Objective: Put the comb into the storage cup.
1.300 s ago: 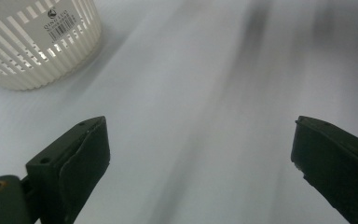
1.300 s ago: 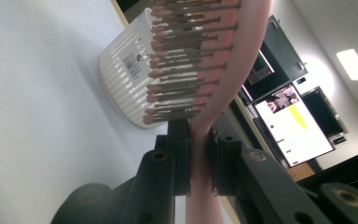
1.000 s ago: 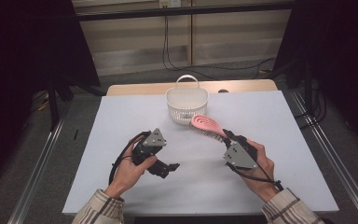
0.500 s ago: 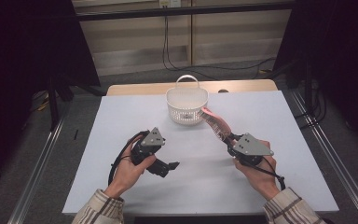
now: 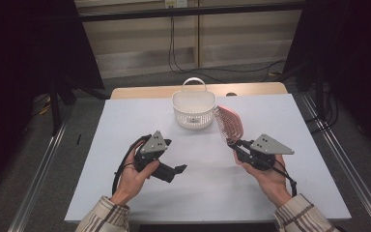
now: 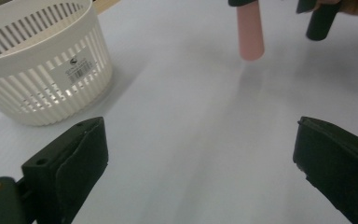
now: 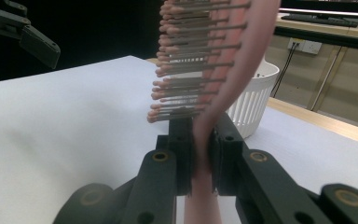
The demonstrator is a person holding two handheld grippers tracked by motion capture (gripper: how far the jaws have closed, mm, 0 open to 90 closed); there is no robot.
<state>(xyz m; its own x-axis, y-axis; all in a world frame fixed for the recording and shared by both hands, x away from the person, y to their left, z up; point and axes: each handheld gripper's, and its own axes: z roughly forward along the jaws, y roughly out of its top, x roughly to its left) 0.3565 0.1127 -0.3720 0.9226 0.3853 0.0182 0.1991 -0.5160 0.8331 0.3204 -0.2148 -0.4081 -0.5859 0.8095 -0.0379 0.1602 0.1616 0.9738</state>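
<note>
— Pink plastic, is that the brush? What does it look like?

— Yes, a pink plastic hairbrush point(image 5: 229, 123) with an oval, slightly curved head and rows of thin bristles tipped with small pale knobs. In the right gripper view point(image 7: 209, 79) the bristles point toward the left of that view, and the smooth round handle runs down between the jaws.

— Who has it?

— The right gripper point(image 5: 236, 146) is clamped on the handle just below the head, pads pressing on both sides. The brush is lifted off the white table surface point(image 5: 203, 193) and its head slants up toward the far edge, just beside the right side of the white slotted plastic basket point(image 5: 193, 110) with its loop handle.

— And where is the basket?

— It stands near the middle of the far edge of the surface. A barcode label shows on its wall in the left gripper view point(image 6: 42, 70).

— What about the other claw?

— The left gripper point(image 5: 176, 170) has its jaws spread wide with nothing between them, low over the surface toward the near edge.

— Anything changed from a second ago?

— The right hand point(image 5: 270, 176) has drawn a little toward the right edge, and the brush head has gone from lying flatter to standing more upright beside the basket. The left hand point(image 5: 133, 176) has kept its place.
</note>
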